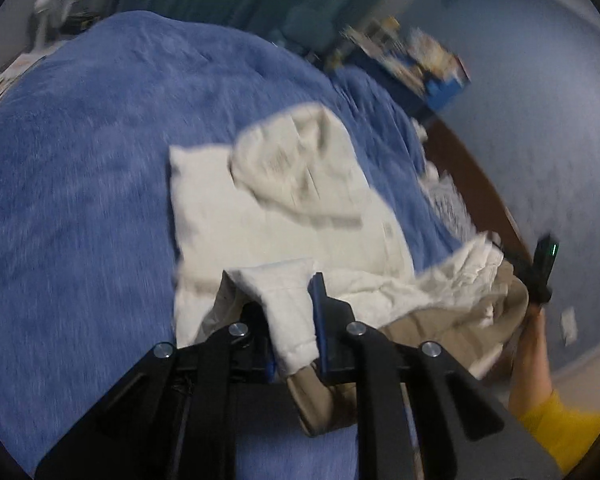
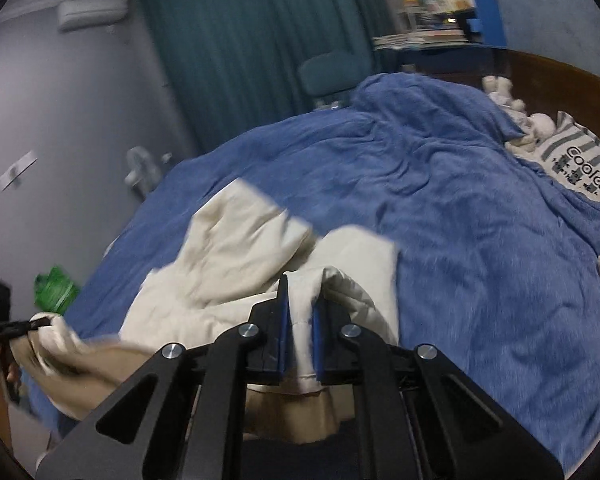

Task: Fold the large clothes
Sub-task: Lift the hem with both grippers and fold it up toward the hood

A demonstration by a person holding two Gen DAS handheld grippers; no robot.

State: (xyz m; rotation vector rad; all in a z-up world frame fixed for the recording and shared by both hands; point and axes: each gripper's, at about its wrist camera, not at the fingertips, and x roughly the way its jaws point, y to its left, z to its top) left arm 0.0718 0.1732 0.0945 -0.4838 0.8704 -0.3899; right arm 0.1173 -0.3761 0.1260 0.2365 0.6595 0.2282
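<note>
Left tool (image 1: 290, 312): pinching a fold of the cream garment's (image 1: 300, 208) near hem, jaws narrow on the cloth.
Right tool (image 2: 299, 328): clamping another fold of the same hem, jaws narrow.
Cream garment: lying ahead of both tools on the blue blanket (image 1: 80, 160), hood end farthest away, near edge lifting between the tools.
Striped pillow (image 2: 580, 164): resting at the bed's far right.

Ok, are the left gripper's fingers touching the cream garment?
Touching. Left wrist view: the left gripper has cream garment fabric pinched between its fingers.
</note>
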